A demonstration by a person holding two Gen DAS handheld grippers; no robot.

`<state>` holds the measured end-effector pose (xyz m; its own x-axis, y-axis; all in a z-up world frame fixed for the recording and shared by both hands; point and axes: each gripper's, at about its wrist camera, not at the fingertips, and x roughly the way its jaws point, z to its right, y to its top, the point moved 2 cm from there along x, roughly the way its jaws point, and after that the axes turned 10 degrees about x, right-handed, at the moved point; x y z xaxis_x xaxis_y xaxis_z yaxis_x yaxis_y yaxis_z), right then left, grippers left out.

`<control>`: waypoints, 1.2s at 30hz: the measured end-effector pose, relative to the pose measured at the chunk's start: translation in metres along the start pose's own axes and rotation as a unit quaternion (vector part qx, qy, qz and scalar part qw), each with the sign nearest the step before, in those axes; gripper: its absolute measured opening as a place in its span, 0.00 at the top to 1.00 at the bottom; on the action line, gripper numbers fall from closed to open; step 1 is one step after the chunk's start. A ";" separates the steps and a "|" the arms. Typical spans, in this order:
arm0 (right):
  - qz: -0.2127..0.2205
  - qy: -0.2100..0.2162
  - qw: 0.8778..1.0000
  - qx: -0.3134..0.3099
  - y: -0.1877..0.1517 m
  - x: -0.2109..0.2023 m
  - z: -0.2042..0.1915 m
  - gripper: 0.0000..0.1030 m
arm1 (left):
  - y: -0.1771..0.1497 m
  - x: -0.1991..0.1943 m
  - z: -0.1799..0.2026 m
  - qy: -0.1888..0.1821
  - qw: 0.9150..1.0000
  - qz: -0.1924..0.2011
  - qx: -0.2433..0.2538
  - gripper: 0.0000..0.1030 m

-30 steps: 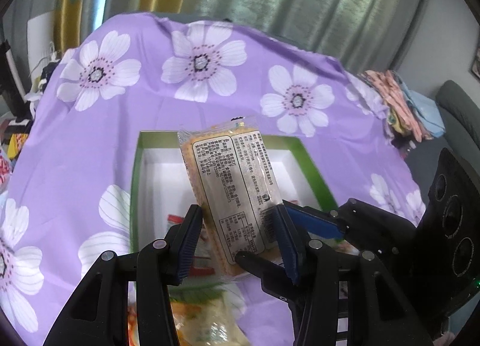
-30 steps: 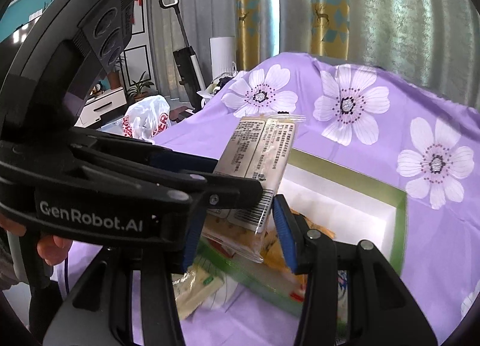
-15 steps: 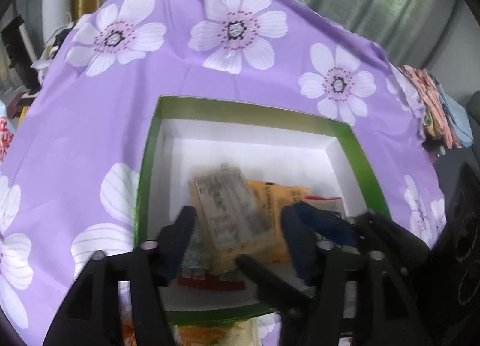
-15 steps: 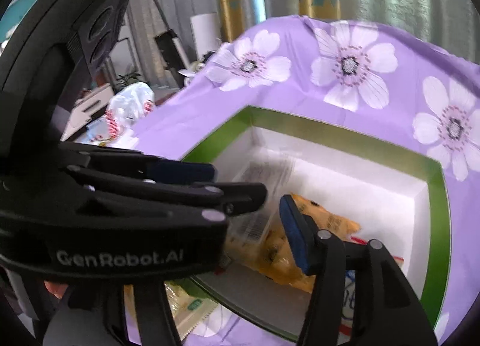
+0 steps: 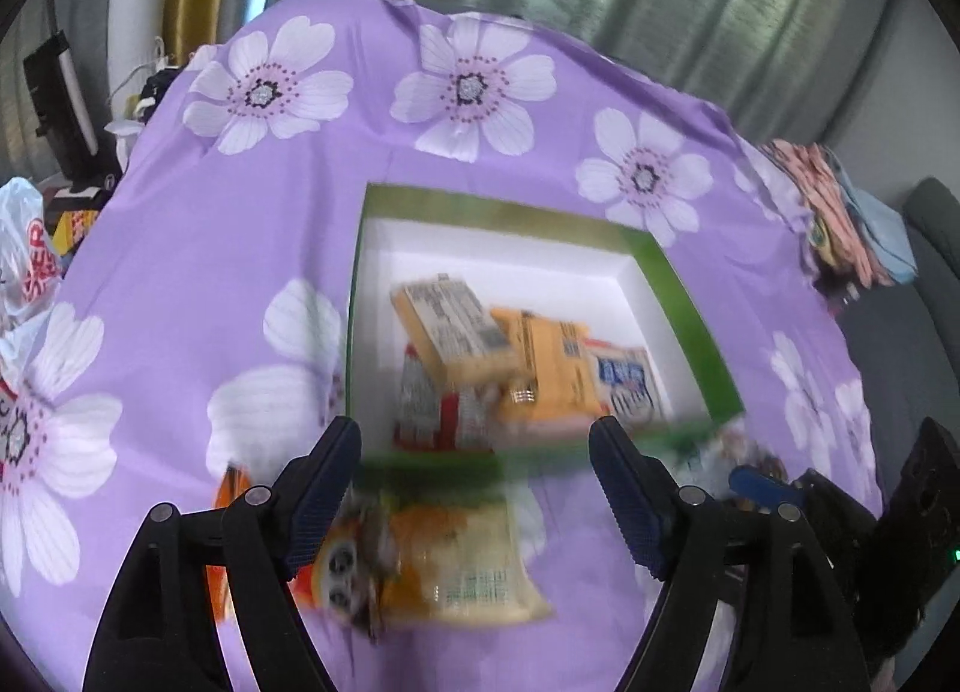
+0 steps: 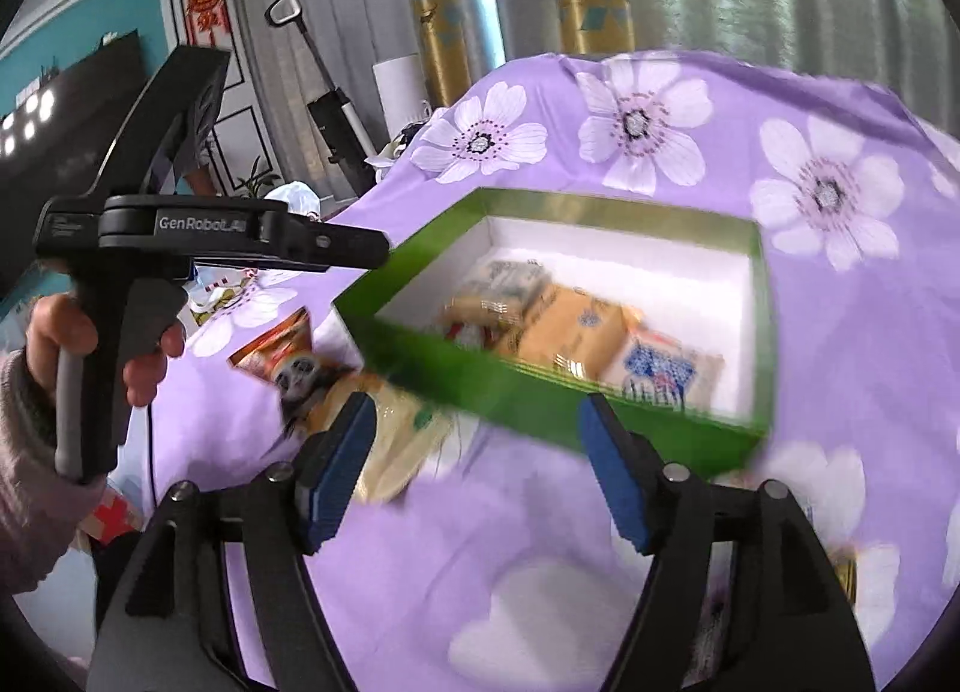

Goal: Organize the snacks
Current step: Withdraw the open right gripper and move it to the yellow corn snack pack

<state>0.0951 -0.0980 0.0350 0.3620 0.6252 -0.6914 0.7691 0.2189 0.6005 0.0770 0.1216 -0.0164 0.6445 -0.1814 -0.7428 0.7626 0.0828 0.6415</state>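
A green box [image 5: 504, 209] [image 6: 540, 398] with a white inside sits on the purple flowered cloth. In it lie several snack packets: a pale cracker packet [image 5: 450, 320] on top at the left, an orange one [image 5: 552, 368] [image 6: 570, 332], and a white-blue one [image 5: 627, 386] [image 6: 660, 371]. My left gripper [image 5: 474, 464] hangs above the box's near rim, its jaws opening with nothing between them. My right gripper [image 6: 480, 446] is before the box's near wall, jaws opening and empty. An orange and cream snack bag [image 5: 432, 566] [image 6: 336, 386] lies on the cloth beside the box.
A person's hand [image 6: 54, 332] holds the left gripper's handle [image 6: 144, 248] at the left of the right wrist view. A white plastic bag [image 5: 24, 254] sits past the cloth's left edge. Folded cloths [image 5: 840, 212] lie at the far right, curtains behind.
Both grippers let go of the pale cracker packet, which now lies in the box. Both jaws have spread wide and both grippers have pulled back from the box.
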 end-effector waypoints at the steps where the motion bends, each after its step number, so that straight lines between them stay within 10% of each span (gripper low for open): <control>1: -0.004 0.003 1.000 0.009 -0.008 -0.005 0.002 0.28 | -0.006 -0.005 0.001 -0.003 1.000 0.000 -0.001 0.24; 20: -0.067 0.034 0.997 -0.007 -0.072 -0.005 -0.033 0.27 | -0.103 -0.040 0.006 -0.039 0.999 -0.028 -0.002 0.24; 36: -0.087 0.049 0.995 -0.003 -0.063 0.034 -0.040 0.27 | -0.081 0.001 0.009 -0.045 0.998 -0.040 0.027 0.23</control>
<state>0.0379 -0.0605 -0.0102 0.1707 0.6476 -0.7426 0.8127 0.3337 0.4778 0.0153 0.1056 -0.0673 0.5730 -0.2731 -0.7727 0.8051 0.0114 0.5930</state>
